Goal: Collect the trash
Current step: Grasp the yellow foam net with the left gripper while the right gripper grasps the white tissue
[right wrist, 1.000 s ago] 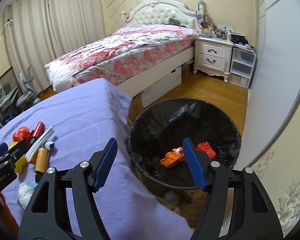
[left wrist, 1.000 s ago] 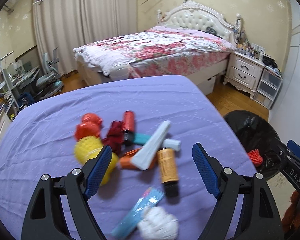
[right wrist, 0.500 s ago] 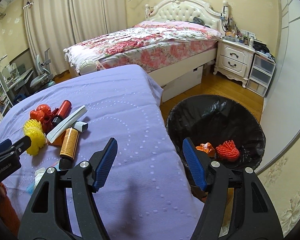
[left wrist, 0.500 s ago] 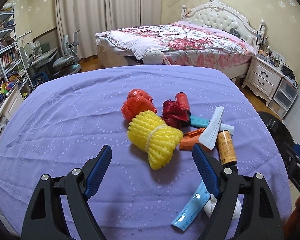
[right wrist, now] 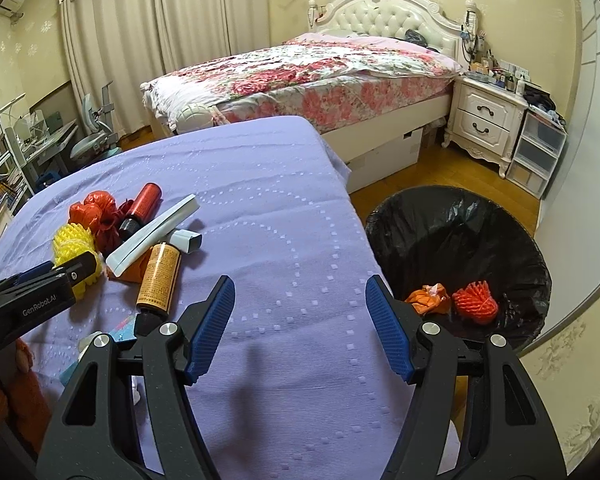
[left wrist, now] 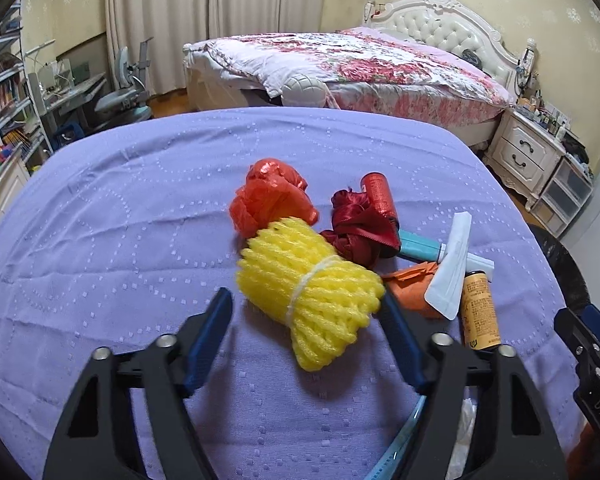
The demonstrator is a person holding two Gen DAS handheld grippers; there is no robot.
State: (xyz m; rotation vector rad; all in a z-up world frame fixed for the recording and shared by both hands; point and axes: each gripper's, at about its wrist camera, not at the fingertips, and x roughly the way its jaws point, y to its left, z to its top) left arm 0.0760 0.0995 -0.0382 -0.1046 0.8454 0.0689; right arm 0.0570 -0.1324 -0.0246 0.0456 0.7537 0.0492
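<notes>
My left tongs (left wrist: 306,320) have just been closing around the yellow foam net bundle (left wrist: 314,292); whether their pads press it, I cannot tell. My right tongs (right wrist: 300,322) stand spread and empty over bare purple bench (right wrist: 284,208), its edge and the black-lined bin (right wrist: 460,248) just right.

Both grippers are the same build: left gripper (left wrist: 306,316) and right gripper (right wrist: 300,300) have chunky black plastic arms with cutouts, silver screws, ribbed blue pads (right wrist: 214,326). White "GenRobot.AI" lettering on the left one's side.
</notes>
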